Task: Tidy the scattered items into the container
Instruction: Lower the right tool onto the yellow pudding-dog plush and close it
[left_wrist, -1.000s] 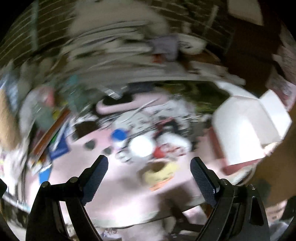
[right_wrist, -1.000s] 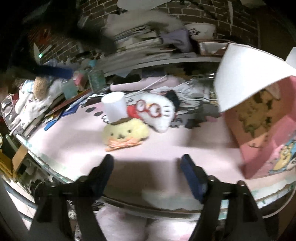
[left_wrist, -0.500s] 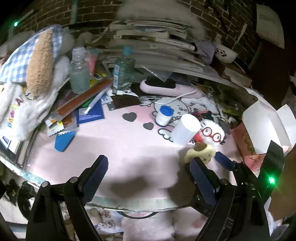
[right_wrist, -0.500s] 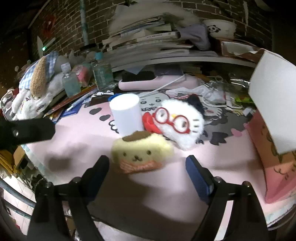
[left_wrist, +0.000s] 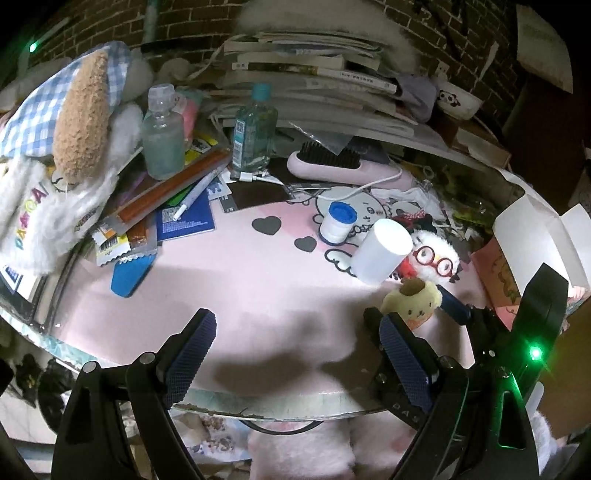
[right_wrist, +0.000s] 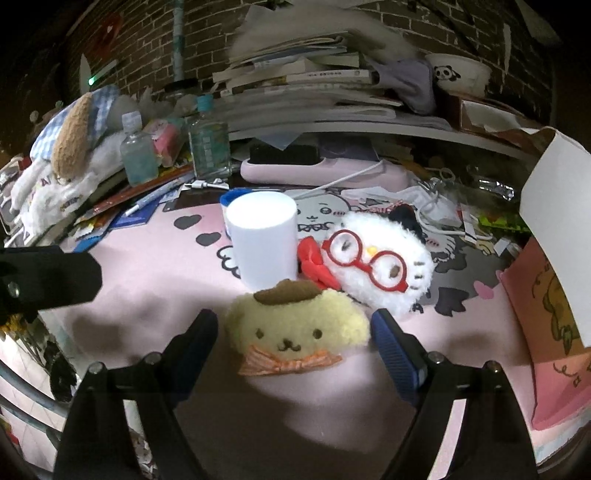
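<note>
— Desk mat (right_wrist: 155, 280) first: pink, cartoon-printed, covering the table, with clutter banked along its far side. How many loose things sit on the open part?

— Four near the middle: one white cylinder (right_wrist: 260, 236), one white plush with red glasses (right_wrist: 384, 266), one yellow dog plush (right_wrist: 295, 328) with a brown beret, and one small blue-capped jar (left_wrist: 338, 221) behind the cylinder. The cylinder stands just behind the yellow plush; the glasses plush lies just right of it.

— And the container?

— One pink box (right_wrist: 546, 332) with white flaps raised, at the right edge of the mat, apart from the toys.

— What is the right gripper (right_wrist: 295, 332) doing?

— Angled down at the mat, jaws spread wide, having just been opening. The yellow dog plush lies between its fingers; the right pad sits at the plush's edge, the left one shows a gap. Nothing is grasped; the plush rests on the mat.

— The left gripper (left_wrist: 295, 354)?

— Also tilted down, over bare mat near the front edge, jaws wide and released, holding nothing. From its view the right gripper (left_wrist: 417, 314) shows at lower right, flanking the yellow dog plush (left_wrist: 412, 301).

— Bottles at the back?

— Two clear bottles (left_wrist: 162, 136), beside one pink hairbrush (left_wrist: 343, 170).
</note>
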